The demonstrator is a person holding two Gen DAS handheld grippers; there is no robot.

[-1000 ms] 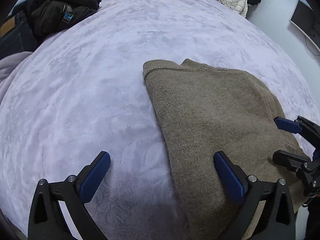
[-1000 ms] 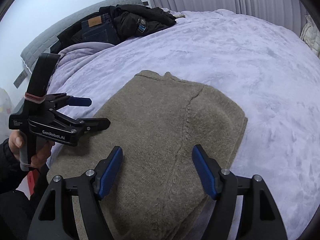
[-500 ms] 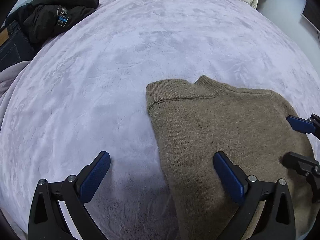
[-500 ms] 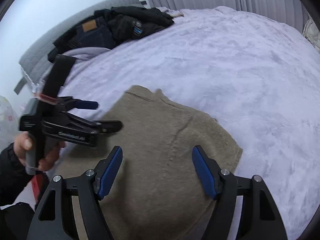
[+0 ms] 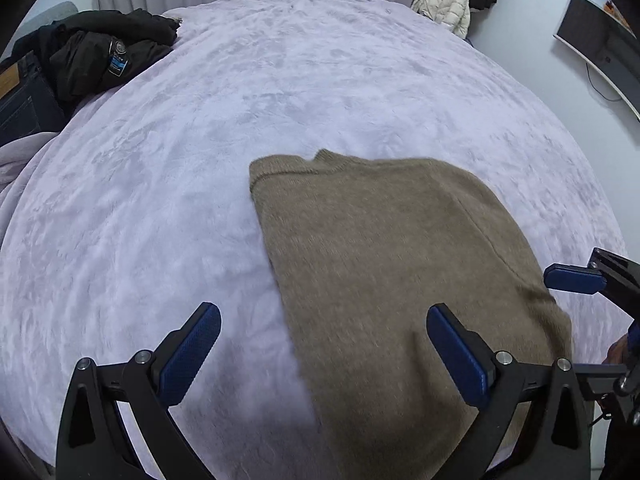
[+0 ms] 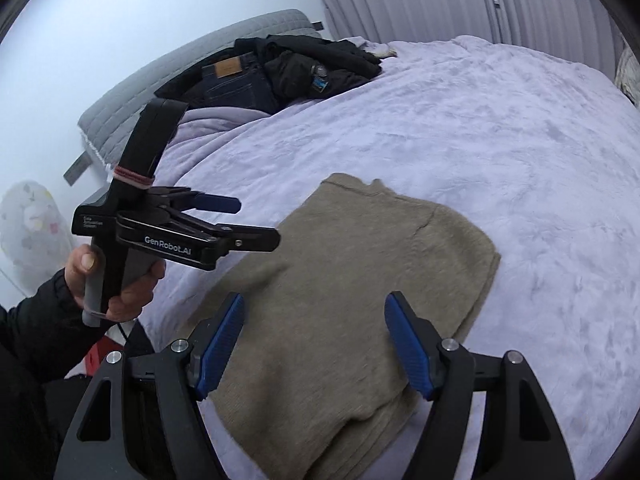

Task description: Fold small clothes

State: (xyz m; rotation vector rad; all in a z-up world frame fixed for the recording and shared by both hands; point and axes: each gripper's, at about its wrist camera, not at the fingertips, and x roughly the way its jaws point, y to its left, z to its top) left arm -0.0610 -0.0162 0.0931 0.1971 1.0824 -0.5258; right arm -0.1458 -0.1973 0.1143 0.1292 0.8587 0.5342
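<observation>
A folded olive-brown knit sweater (image 5: pixel 384 264) lies flat on the lilac bed cover (image 5: pixel 200 160), its collar pointing away from me. It also shows in the right wrist view (image 6: pixel 352 300). My left gripper (image 5: pixel 324 344) is open and empty, held above the sweater's left edge near the bed's front. My right gripper (image 6: pixel 316 344) is open and empty above the sweater's near end. The left gripper also shows in the right wrist view (image 6: pixel 252 220), lifted off the cloth and held in a hand. One blue pad of the right gripper's fingers (image 5: pixel 574 278) shows at the right edge of the left wrist view.
A pile of black clothes and dark jeans (image 5: pixel 80 60) lies at the bed's far left corner, also in the right wrist view (image 6: pixel 280 68). A grey headboard (image 6: pixel 192 64) stands behind it. A white jacket (image 5: pixel 444 4) hangs by the curtains. A monitor (image 5: pixel 600 48) is on the right wall.
Both grippers have lifted and drawn back from the sweater, staying open. The sweater lies as it did.
</observation>
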